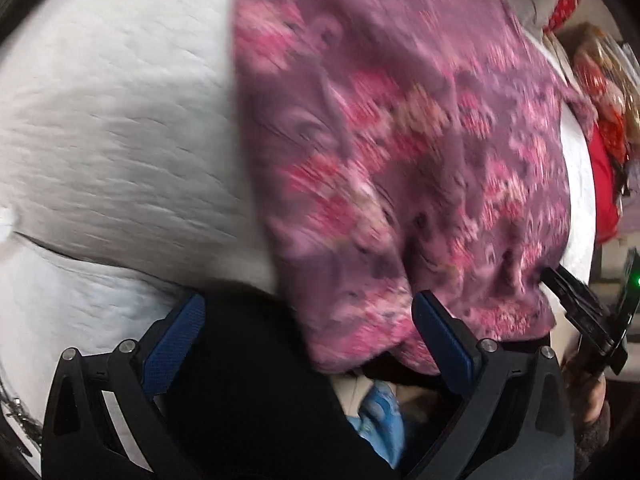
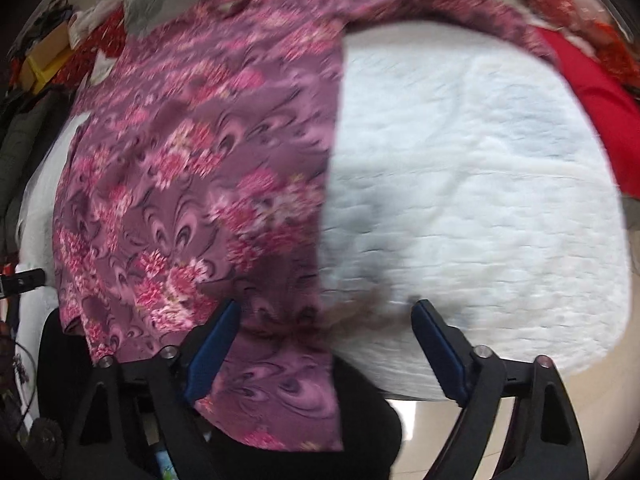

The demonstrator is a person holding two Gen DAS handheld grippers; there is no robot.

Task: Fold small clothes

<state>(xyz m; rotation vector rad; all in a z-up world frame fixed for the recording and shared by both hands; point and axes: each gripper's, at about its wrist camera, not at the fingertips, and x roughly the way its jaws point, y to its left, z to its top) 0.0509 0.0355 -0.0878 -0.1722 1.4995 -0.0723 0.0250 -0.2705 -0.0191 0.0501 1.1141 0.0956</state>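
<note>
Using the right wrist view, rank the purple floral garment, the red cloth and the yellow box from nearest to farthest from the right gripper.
1. purple floral garment: its hem lies between the fingers of the right gripper.
2. red cloth: upper right, past the white quilt.
3. yellow box: far upper left.

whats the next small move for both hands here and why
Probably lower both and pinch the near hem of the purple floral-print garment. It lies spread on the white quilted pad, and the left hand-held gripper and right hand-held gripper are both open at that edge, gripping nothing.
</note>
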